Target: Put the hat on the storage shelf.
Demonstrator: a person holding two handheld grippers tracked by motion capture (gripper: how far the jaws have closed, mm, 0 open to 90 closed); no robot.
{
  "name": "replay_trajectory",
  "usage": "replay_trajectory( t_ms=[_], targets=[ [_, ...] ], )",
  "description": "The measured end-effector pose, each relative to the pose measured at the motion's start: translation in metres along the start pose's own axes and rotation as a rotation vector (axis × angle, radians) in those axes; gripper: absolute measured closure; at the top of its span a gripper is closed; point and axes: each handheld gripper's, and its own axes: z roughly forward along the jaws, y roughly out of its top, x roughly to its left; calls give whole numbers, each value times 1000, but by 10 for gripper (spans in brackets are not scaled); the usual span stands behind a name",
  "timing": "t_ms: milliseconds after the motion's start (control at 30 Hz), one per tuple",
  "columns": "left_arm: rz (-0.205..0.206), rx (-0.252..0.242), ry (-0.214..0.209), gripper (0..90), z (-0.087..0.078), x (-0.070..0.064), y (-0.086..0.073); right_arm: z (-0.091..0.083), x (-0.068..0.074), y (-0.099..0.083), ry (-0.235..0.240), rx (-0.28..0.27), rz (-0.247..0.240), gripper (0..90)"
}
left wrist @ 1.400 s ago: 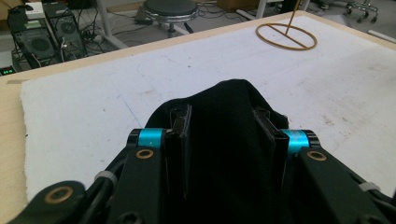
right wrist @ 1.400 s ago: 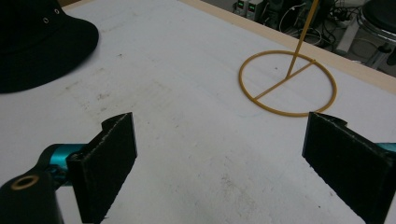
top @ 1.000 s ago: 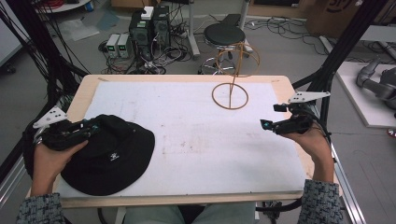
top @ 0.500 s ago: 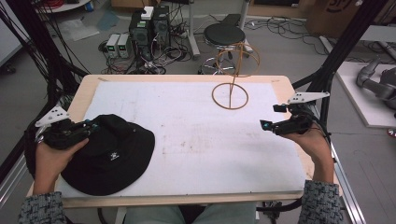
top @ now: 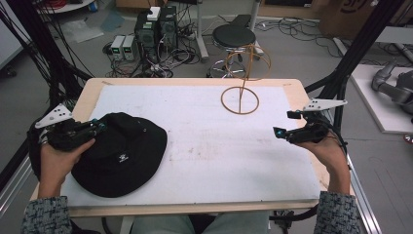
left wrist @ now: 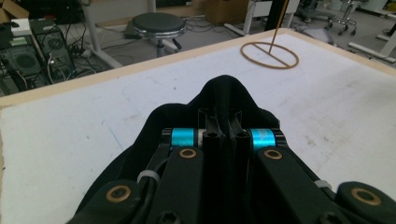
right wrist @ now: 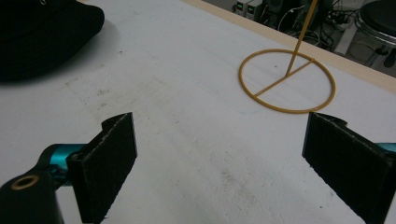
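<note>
A black bucket hat [top: 122, 153] lies on the white table top at the front left. My left gripper [top: 100, 126] is shut on the hat's brim at its left edge; in the left gripper view the two jaws are pressed together around the black fabric of the hat [left wrist: 229, 95]. A yellow wire stand [top: 241, 97] with a ring base and an upright rod stands at the back centre-right. My right gripper [top: 287, 124] hovers open over the right side of the table, its pads [right wrist: 114, 156] spread wide, with the wire stand [right wrist: 287, 79] ahead of it.
The white mat [top: 219, 146] sits on a wooden table with a raised pale rim [top: 195, 82]. Beyond the far edge stand a round stool [top: 234, 35], computer boxes [top: 156, 24] and tangled cables. Black frame posts rise at both sides.
The left gripper has closed in on the hat's brim and shifted slightly. The right gripper holds its place.
</note>
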Motion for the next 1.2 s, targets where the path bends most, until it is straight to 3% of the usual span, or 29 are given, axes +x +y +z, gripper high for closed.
replay_trajectory(
  t_ms=[267, 533, 733, 1000, 1200],
  targets=[
    [12, -22, -12, 873, 0, 1, 17, -1, 0, -1, -2, 1, -3, 97],
    [47, -21, -47, 873, 7, 2, 50, 0, 0, -3, -11, 2, 5, 97],
    [38, -22, -81, 874, 20, 4, 68, -1, 0, -5, -7, 3, 9, 97],
    [94, -12, -96, 874, 36, 1, 93, 1, -1, -5, -2, 6, 9, 97],
    [112, -10, -109, 875, 45, -1, 114, 3, -1, -6, -3, 8, 8, 97]
  ],
)
